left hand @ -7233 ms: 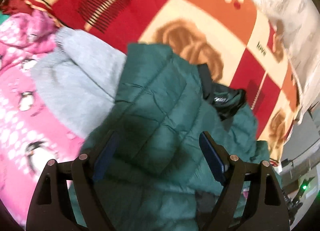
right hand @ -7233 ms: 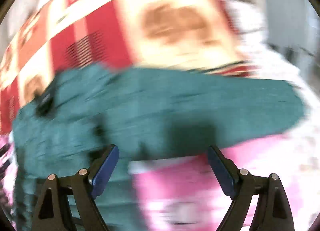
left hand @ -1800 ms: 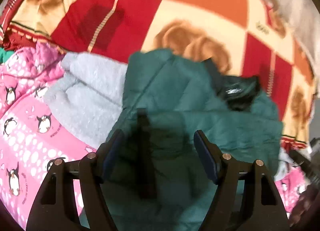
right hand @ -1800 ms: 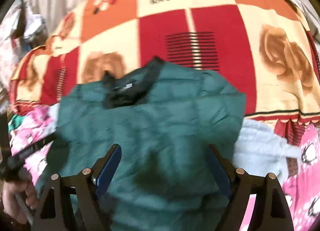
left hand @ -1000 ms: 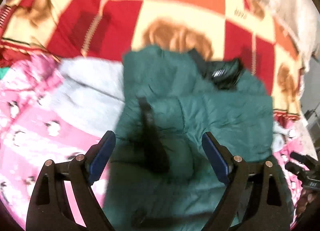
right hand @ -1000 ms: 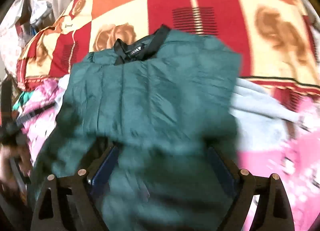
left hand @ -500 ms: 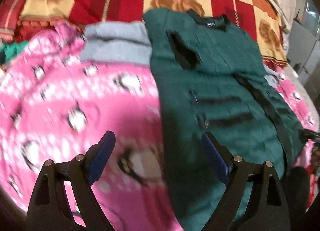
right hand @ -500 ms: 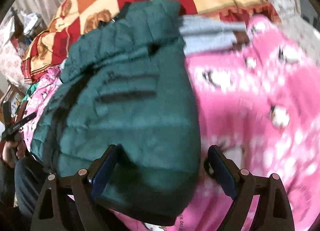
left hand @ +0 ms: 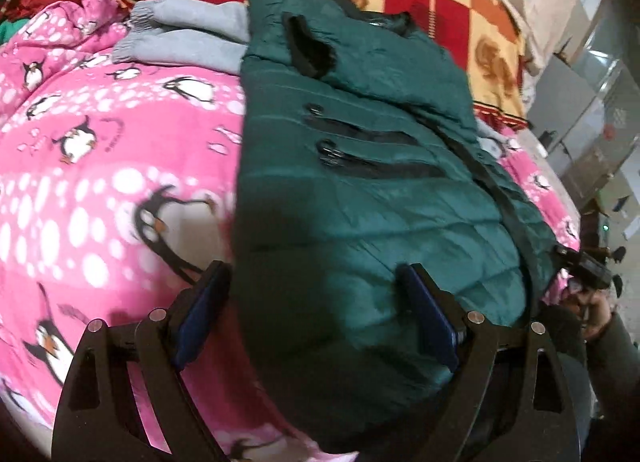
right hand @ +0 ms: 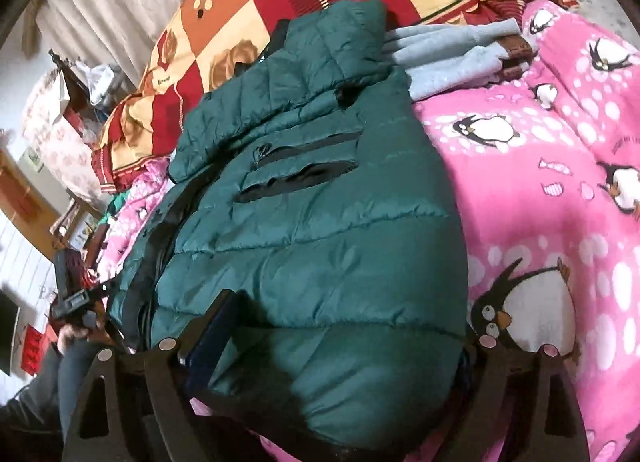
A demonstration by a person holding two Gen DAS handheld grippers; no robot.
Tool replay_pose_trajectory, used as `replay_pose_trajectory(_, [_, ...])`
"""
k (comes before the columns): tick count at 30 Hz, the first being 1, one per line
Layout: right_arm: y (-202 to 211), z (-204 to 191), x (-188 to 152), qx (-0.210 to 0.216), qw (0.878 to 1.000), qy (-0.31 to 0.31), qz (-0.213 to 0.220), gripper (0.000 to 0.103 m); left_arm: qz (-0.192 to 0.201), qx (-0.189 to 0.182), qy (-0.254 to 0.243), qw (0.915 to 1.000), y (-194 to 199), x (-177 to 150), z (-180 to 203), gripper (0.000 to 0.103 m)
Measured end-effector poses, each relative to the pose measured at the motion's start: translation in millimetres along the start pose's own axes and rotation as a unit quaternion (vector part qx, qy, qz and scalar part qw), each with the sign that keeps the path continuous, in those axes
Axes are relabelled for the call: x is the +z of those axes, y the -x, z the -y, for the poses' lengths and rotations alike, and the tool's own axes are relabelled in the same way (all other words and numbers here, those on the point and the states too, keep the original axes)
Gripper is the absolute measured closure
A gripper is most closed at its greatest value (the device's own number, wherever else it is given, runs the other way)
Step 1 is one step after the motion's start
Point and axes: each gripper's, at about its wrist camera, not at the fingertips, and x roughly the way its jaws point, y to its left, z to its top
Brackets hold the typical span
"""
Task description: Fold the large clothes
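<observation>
- Both grippers have dropped from above the jacket's collar to its hem at the near edge of the bed.
- Green jacket lies on the pink penguin blanket, collar toward the far edge.
- Left gripper stands wide, straddling one hem corner.
- Right gripper stands wide, astride the other corner.

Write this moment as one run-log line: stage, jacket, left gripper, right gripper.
stage: reaching hem | green jacket: on pink penguin blanket | left gripper: open, straddling hem corner | right gripper: open, straddling other corner
</observation>
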Motion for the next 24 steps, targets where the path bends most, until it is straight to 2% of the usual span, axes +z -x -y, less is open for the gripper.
replay_pose_trajectory(3, [-1.3, -1.7, -0.1, -0.004, 1.0, 0.014, -0.008, 0.011, 0.01, -0.006, 0.0, 0.9999, -0.8, -4.9, 7.8, 0.014])
replay_pose_trajectory(5, [-1.9, -4.7, 2.9, -0.01, 1.0, 0.016, -0.014, 0.011, 0.016, -0.023, 0.01, 0.9996, 0.1, -3.8, 8.9, 0.02])
replay_pose_trajectory(6, [-1.8, -7.9, 5.8, -0.017, 1.0, 0.019, -0.017, 0.012, 0.02, -0.022, 0.012, 0.9995, 1.1, -2.5, 8.9, 0.03])
replay_pose_trajectory(7, [-1.4, -10.3, 8.0, -0.02, 0.999, 0.022, -0.015, 0.02, 0.026, -0.023, 0.013, 0.9993, 2.3, -0.6, 8.4, 0.047])
replay_pose_trajectory(8, [2.2, -15.5, 11.0, -0.015, 0.999, 0.031, -0.003, 0.028, 0.031, -0.028, 0.018, 0.999, 3.9, 1.7, 6.2, 0.055])
replay_pose_trajectory(9, [4.3, -18.5, 12.7, -0.008, 0.999, 0.038, 0.007, 0.031, 0.037, -0.035, 0.026, 0.9984, 5.4, 4.5, 2.8, 0.069])
replay_pose_trajectory(10, [4.7, -20.1, 13.6, -0.005, 0.999, 0.041, 0.011, 0.032, 0.041, -0.042, 0.034, 0.9977, 6.9, 7.7, -0.5, 0.071])
replay_pose_trajectory(14, [-10.5, -10.7, 6.9, -0.004, 0.999, 0.038, -0.006, 0.036, 0.031, -0.043, 0.029, 0.9982, 1.3, 6.9, -1.7, 0.07])
replay_pose_trajectory(16, [-8.5, -5.2, 5.2, 0.008, 1.0, 0.019, 0.009, 0.036, 0.016, -0.043, 0.038, 0.9982, -6.3, 4.3, -5.3, 0.056])
replay_pose_trajectory(17, [-7.6, -3.5, 5.7, 0.011, 1.0, 0.01, 0.012, 0.036, 0.015, -0.053, 0.045, 0.9975, -8.3, 3.1, -7.6, 0.054])
replay_pose_trajectory(19, [-7.0, -1.4, 7.2, 0.012, 1.0, -0.006, 0.016, 0.036, 0.02, -0.07, 0.051, 0.996, -10.7, 2.6, -8.5, 0.043])
replay_pose_trajectory(21, [-7.4, -1.4, 11.6, 0.011, 1.0, -0.019, 0.014, 0.036, 0.023, -0.07, 0.048, 0.9961, -13.2, 4.5, -4.8, 0.04])
replay_pose_trajectory(23, [-7.9, -2.5, 17.7, 0.012, 1.0, -0.022, 0.011, 0.039, 0.023, -0.057, 0.038, 0.9974, -15.2, 8.6, 1.5, 0.04])
replay_pose_trajectory(24, [-6.7, -5.3, 19.3, 0.007, 1.0, -0.013, 0.013, 0.043, 0.024, -0.051, 0.035, 0.9978, -14.6, 10.2, 3.8, 0.05])
